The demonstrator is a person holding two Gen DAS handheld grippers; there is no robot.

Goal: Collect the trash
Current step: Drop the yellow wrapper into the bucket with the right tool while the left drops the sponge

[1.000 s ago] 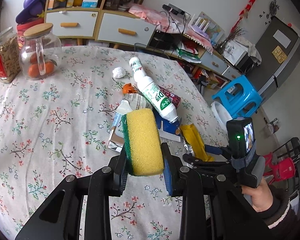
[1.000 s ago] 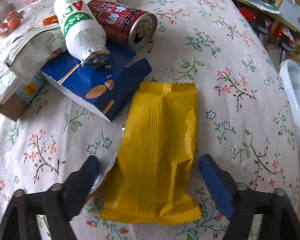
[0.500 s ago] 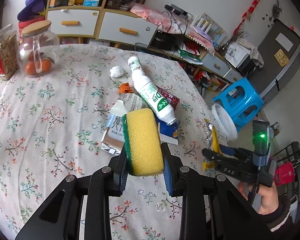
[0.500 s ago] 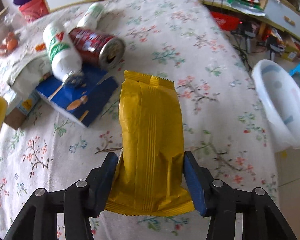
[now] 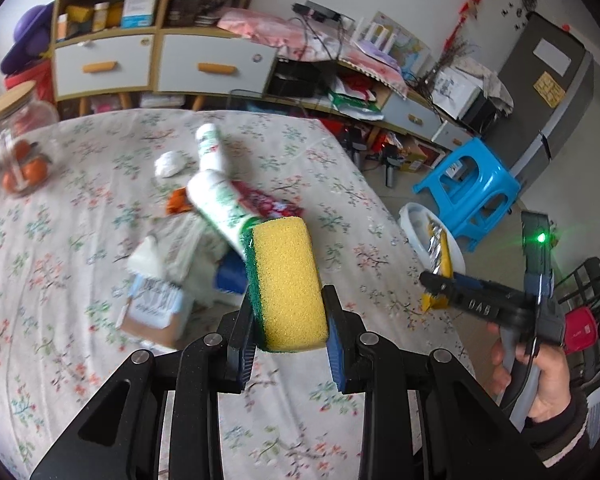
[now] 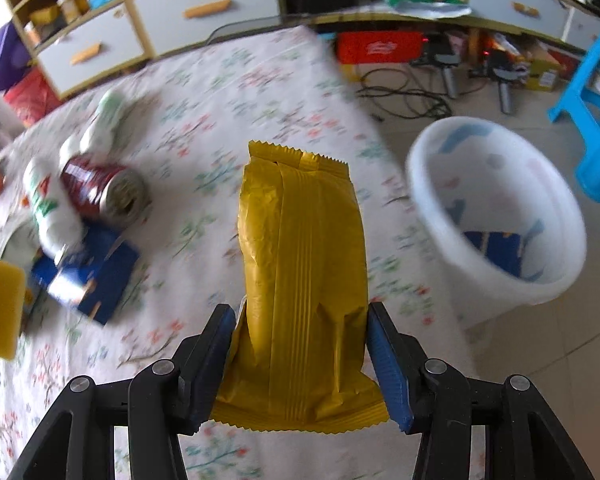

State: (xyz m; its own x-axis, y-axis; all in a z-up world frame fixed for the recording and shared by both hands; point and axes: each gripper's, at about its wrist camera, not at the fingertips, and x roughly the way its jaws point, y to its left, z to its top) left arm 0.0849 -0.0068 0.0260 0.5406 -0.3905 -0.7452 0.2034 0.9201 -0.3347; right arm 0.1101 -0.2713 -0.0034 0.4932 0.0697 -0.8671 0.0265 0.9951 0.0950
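Right gripper (image 6: 300,364) of mine now clamps the crinkled yellow foil snack wrapper (image 6: 302,280), lifted off the floral tablecloth (image 6: 204,160) toward the white plastic bin (image 6: 496,208). Left gripper (image 5: 288,344) pinches a yellow-green sponge (image 5: 286,284). Next, I judge, comes the drop.

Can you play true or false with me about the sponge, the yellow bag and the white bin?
1. The left gripper holds a yellow sponge. True.
2. The yellow bag lies flat on the table. False: the right gripper is holding it up.
3. The white bin stands on the floor beside the table. True.
4. The red can stands upright. False: it lies on its side.
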